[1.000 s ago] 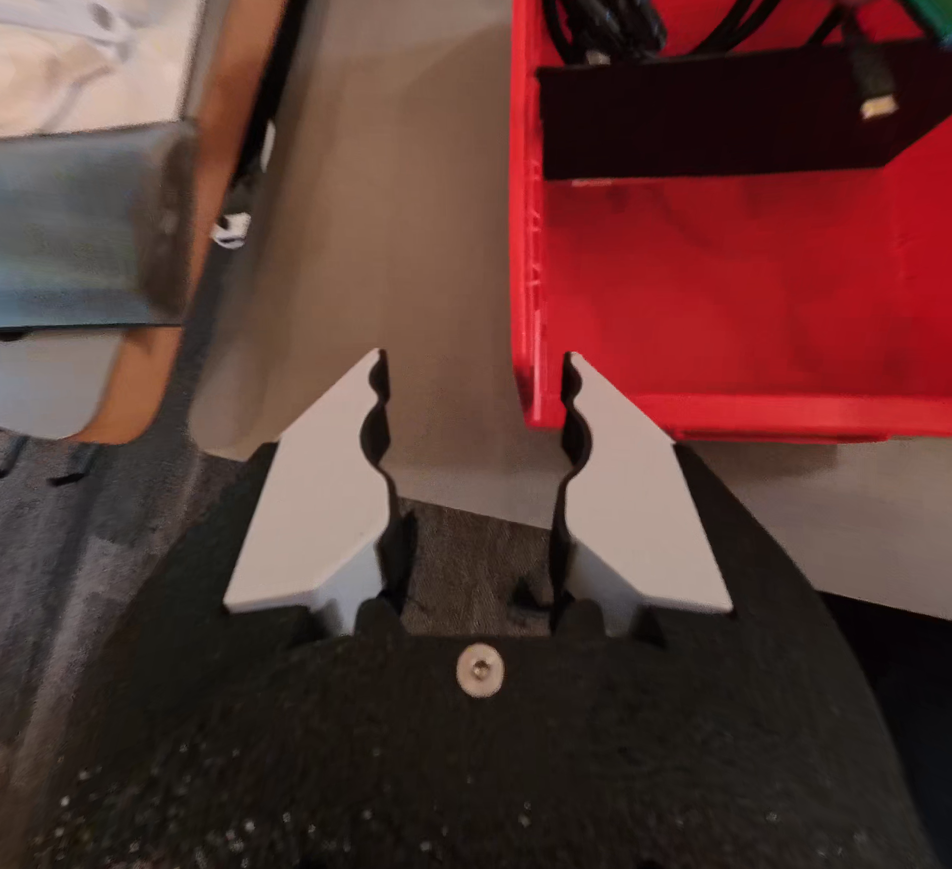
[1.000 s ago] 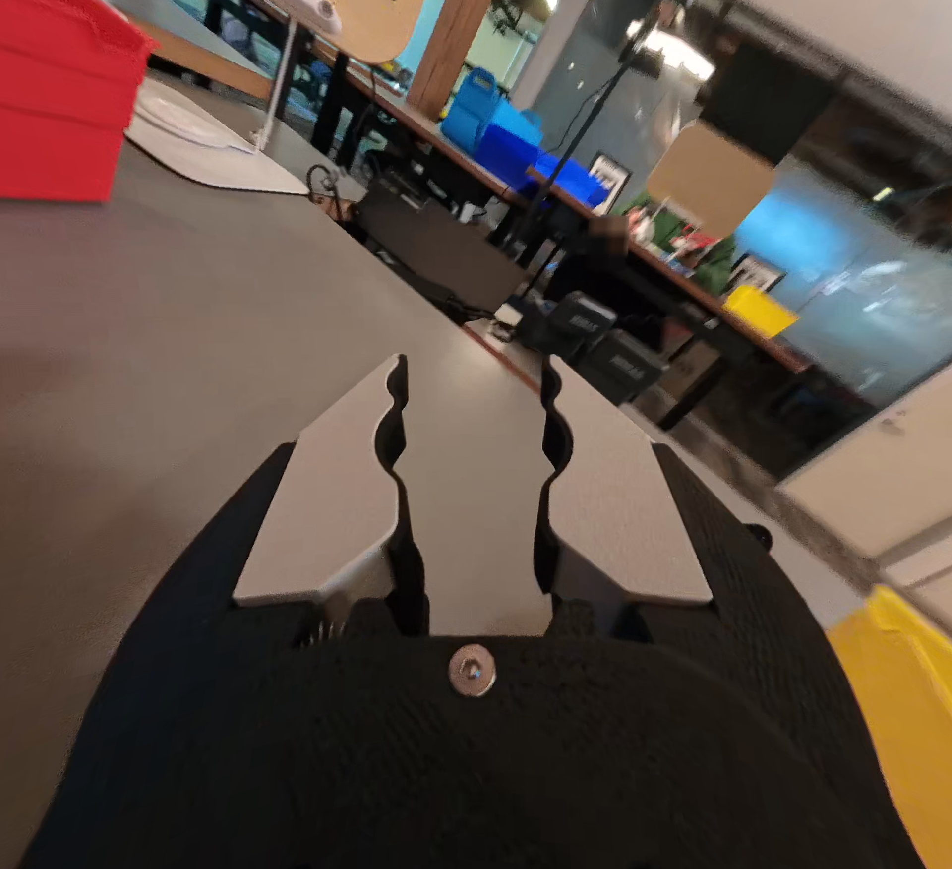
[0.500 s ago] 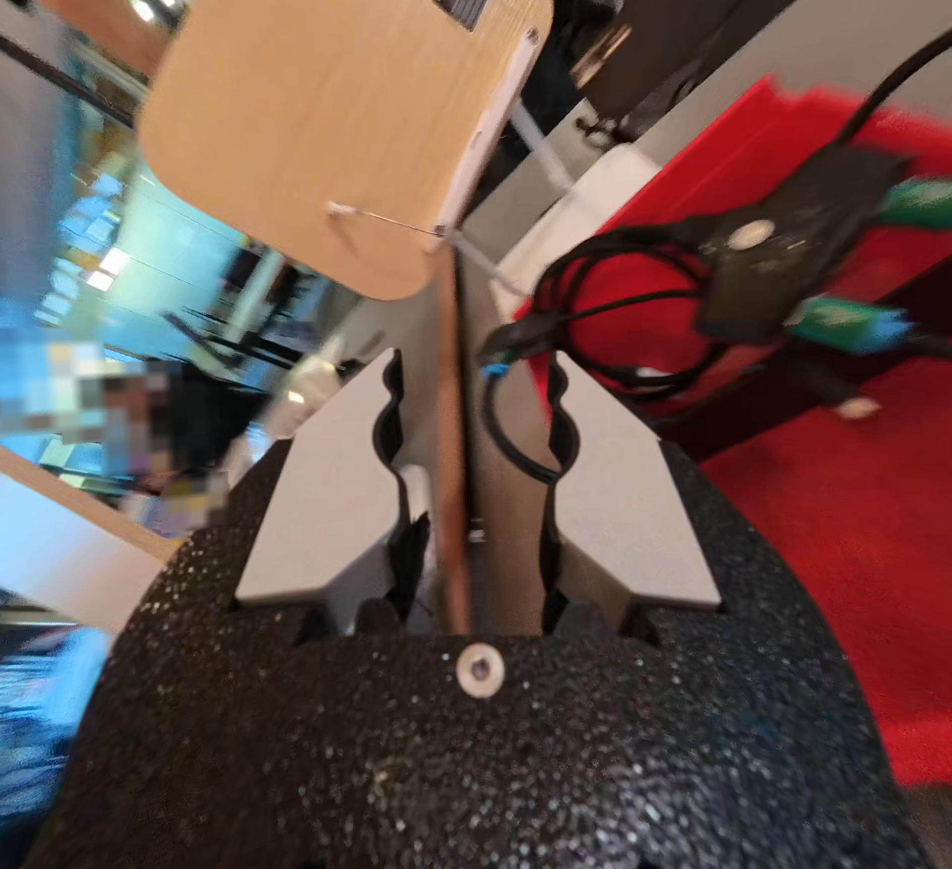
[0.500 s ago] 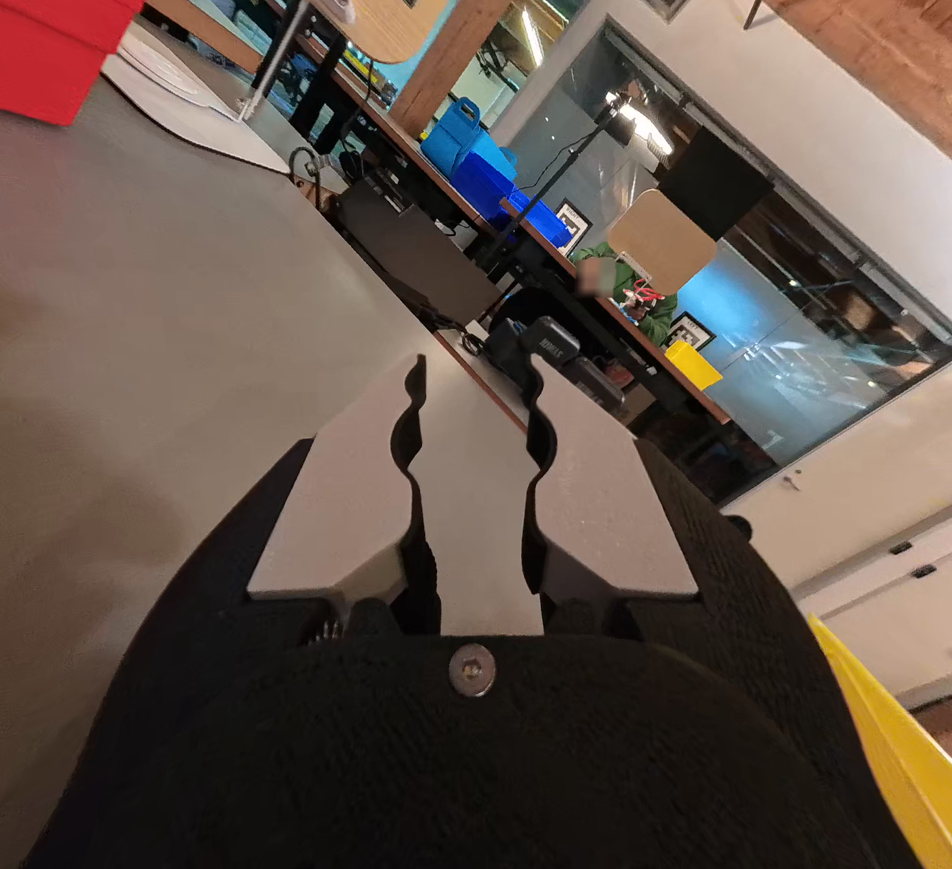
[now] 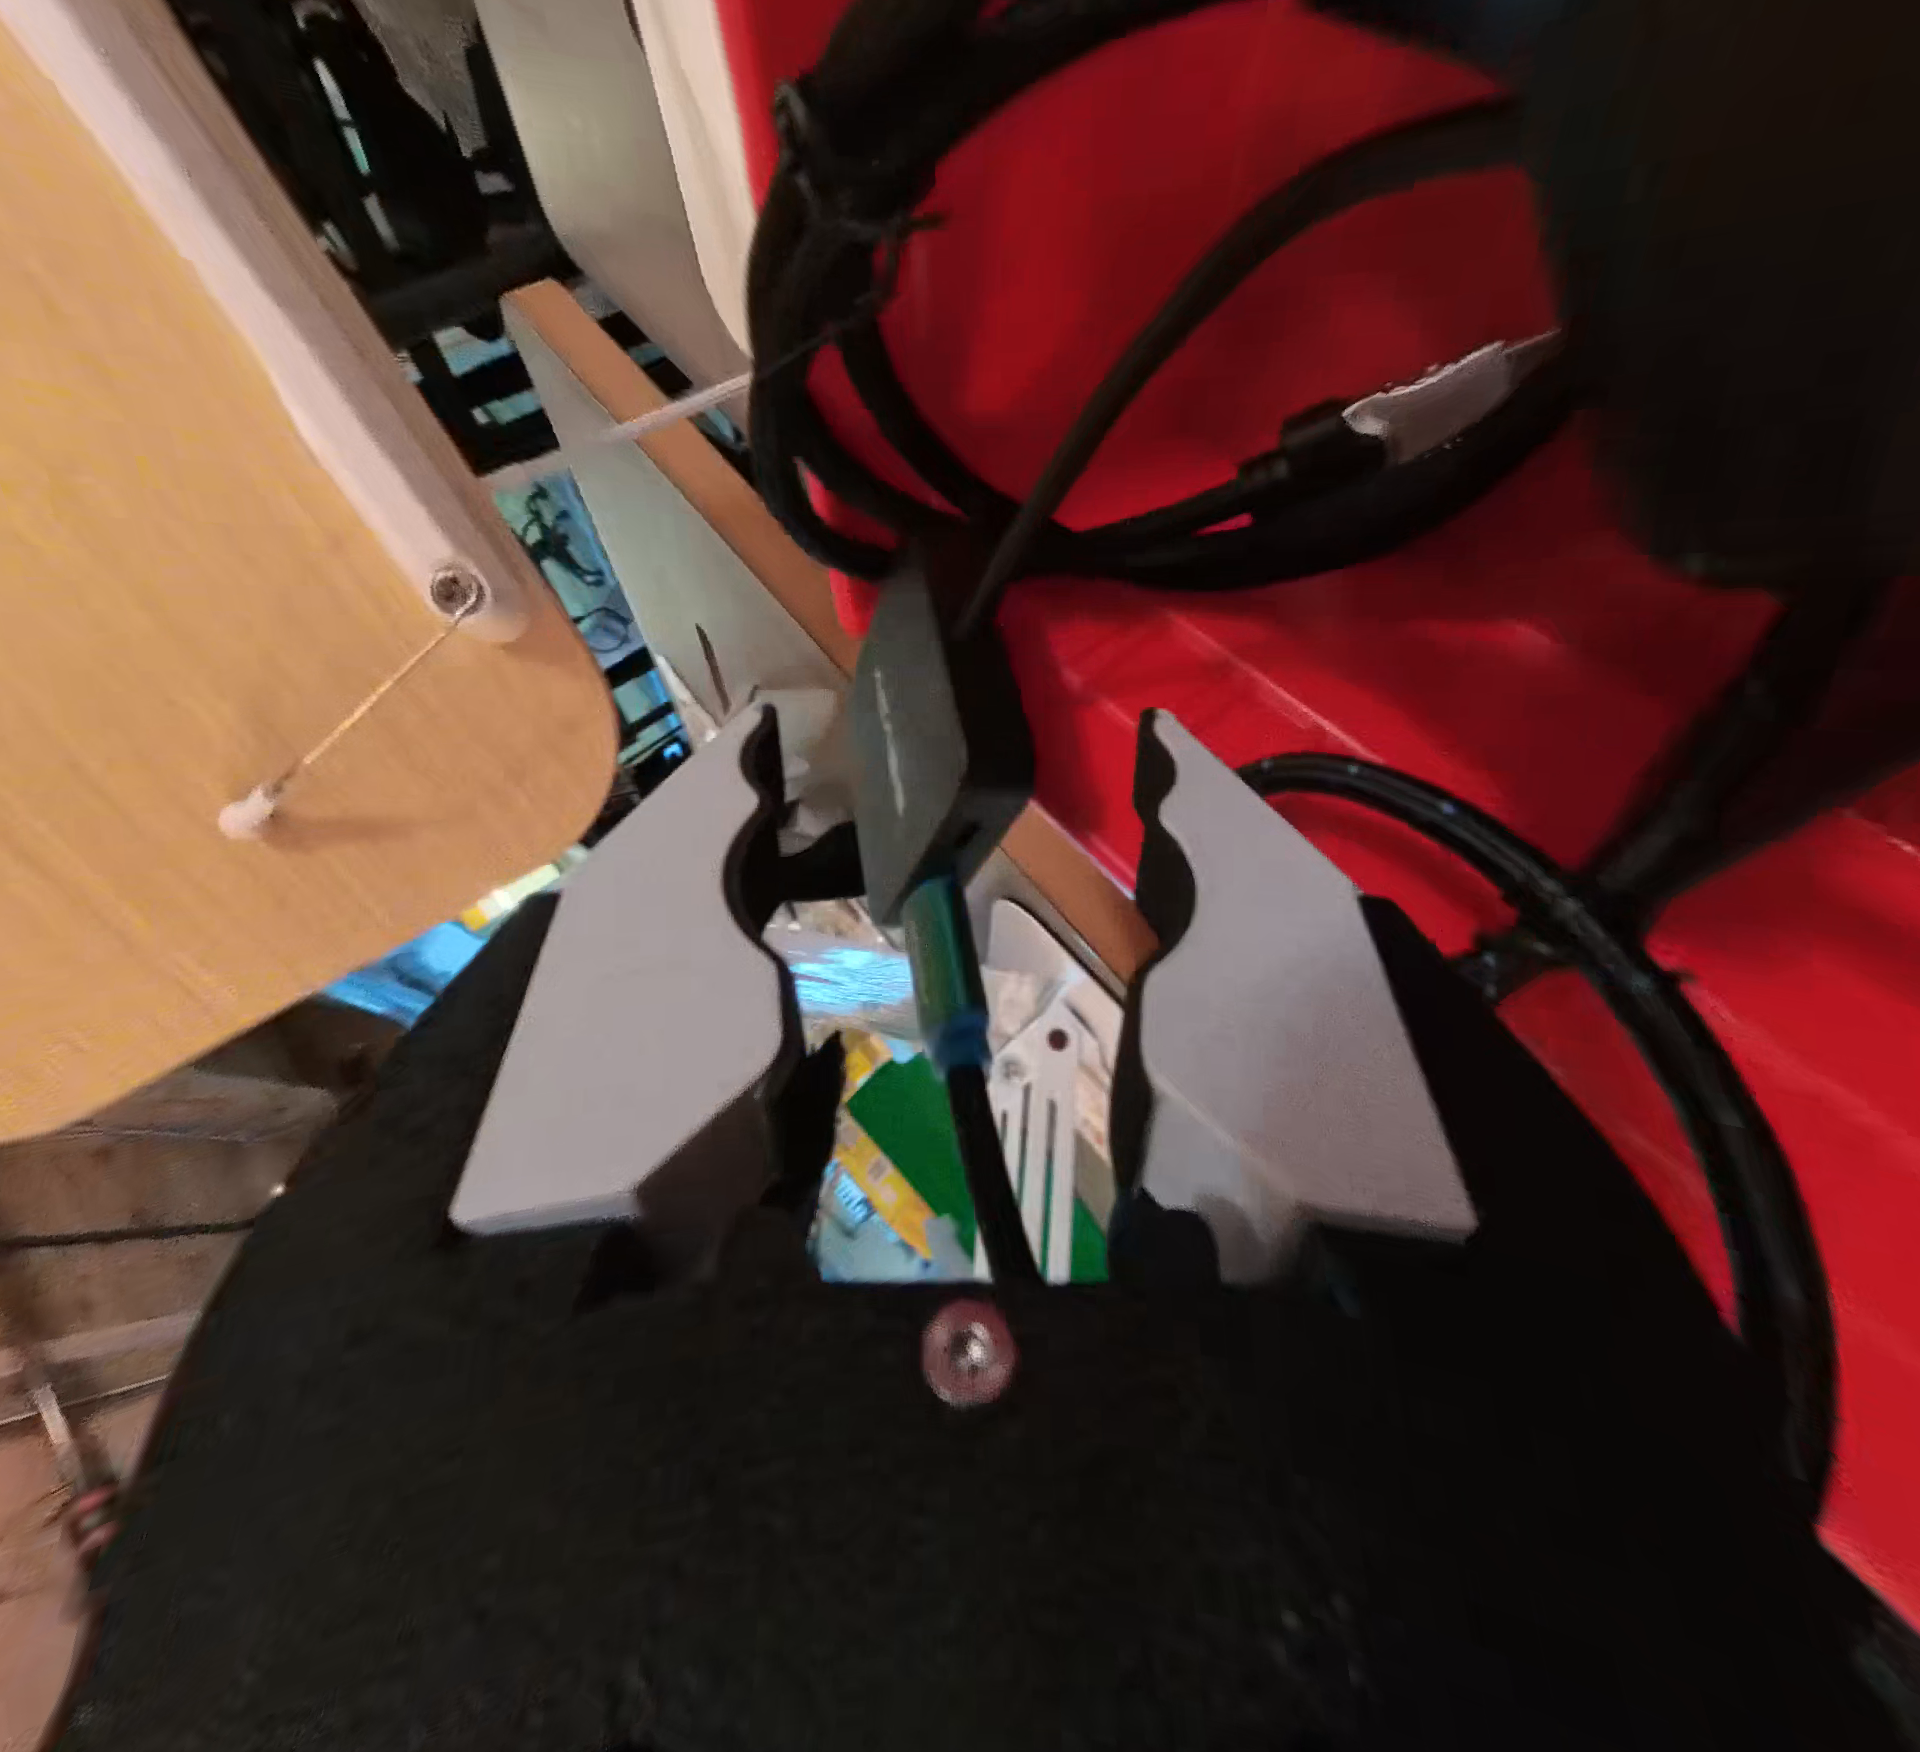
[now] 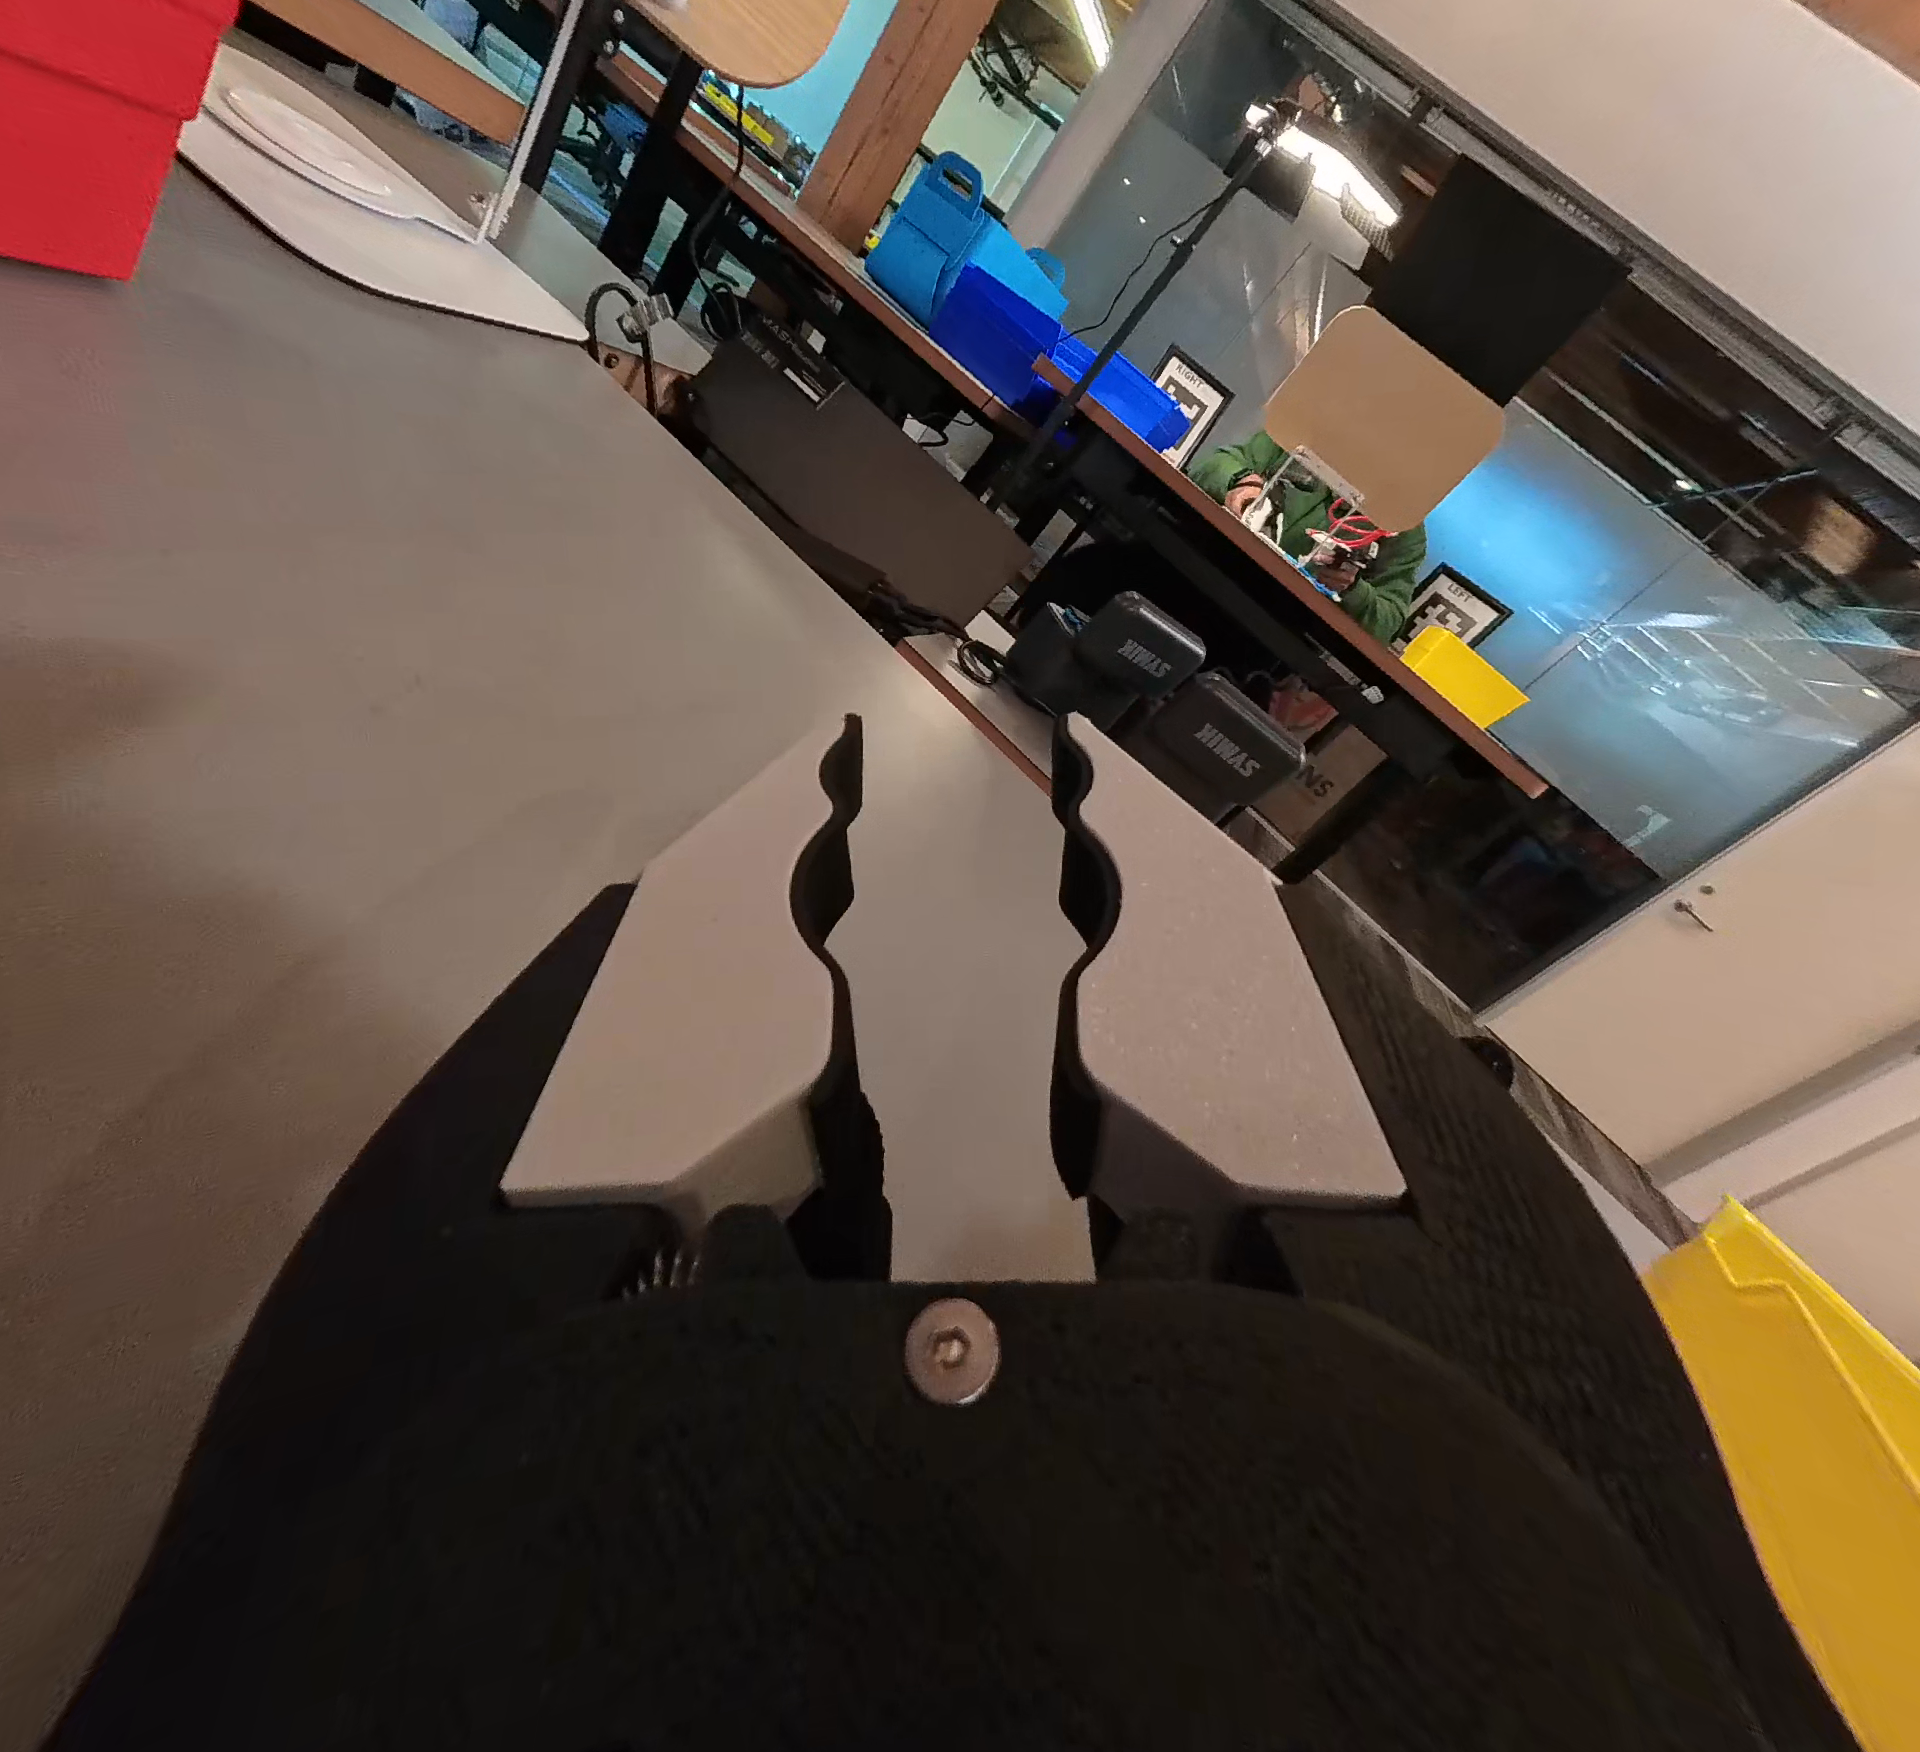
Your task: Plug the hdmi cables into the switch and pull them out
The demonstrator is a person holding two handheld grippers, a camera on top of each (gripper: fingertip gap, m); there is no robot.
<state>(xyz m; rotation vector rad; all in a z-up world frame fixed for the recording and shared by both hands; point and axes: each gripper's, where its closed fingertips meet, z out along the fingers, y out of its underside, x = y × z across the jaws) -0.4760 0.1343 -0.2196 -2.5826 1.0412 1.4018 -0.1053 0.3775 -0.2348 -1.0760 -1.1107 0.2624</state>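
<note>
In the left wrist view, a dark grey HDMI switch (image 5: 909, 757) sits edge-on between my fingertips, with a green-shelled HDMI plug (image 5: 940, 959) in its near end. That plug's black cable (image 5: 982, 1172) runs back between my fingers. My left gripper (image 5: 956, 720) is open, with the jaws wide on either side of the switch and not touching it. A tied bundle of black cables (image 5: 831, 248) and a loose silver-tipped plug (image 5: 1455, 388) lie in the red bin (image 5: 1299, 663). My right gripper (image 6: 956, 726) is open and empty over the grey table (image 6: 364, 663).
A large blurred dark shape (image 5: 1745, 144) fills the upper right of the left wrist view. A wooden board (image 5: 208, 559) hangs to the left. In the right wrist view, the red bin (image 6: 94, 61) stands far left by a white base plate (image 6: 343, 196), and a yellow bin (image 6: 1818, 1453) is near right.
My left gripper has swung up from the table's front edge and closed in on the switch in the red bin. My right gripper has tilted slightly and its jaws have narrowed a little.
</note>
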